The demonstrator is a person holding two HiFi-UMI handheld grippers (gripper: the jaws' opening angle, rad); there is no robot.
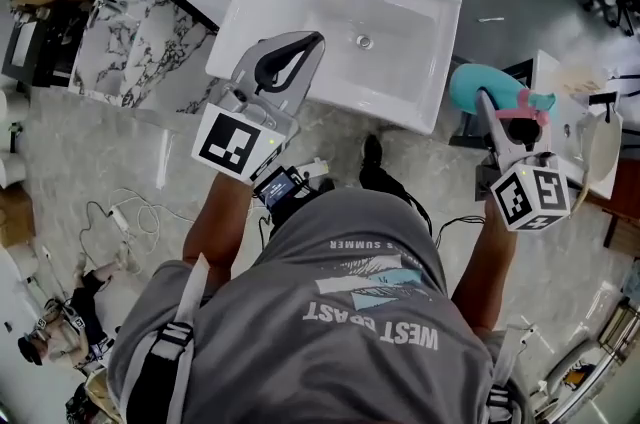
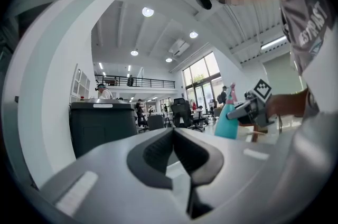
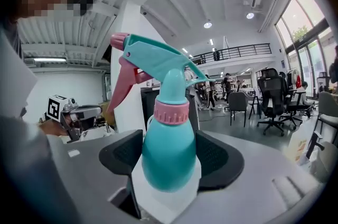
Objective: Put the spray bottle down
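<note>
Sink ahead, spray bottle in right gripper.

The spray bottle looked like smooth, slightly glossy teal plastic, with a pink plastic collar. The right gripper and left gripper had matt grey plastic shells and dark, finely ribbed pads. The sink was glossy white, ceramic-looking, with a shiny metal drain. Left of the sink lay a polished, veined marble-like slab. Below the sink, the person's shirt was soft grey cloth.
</note>
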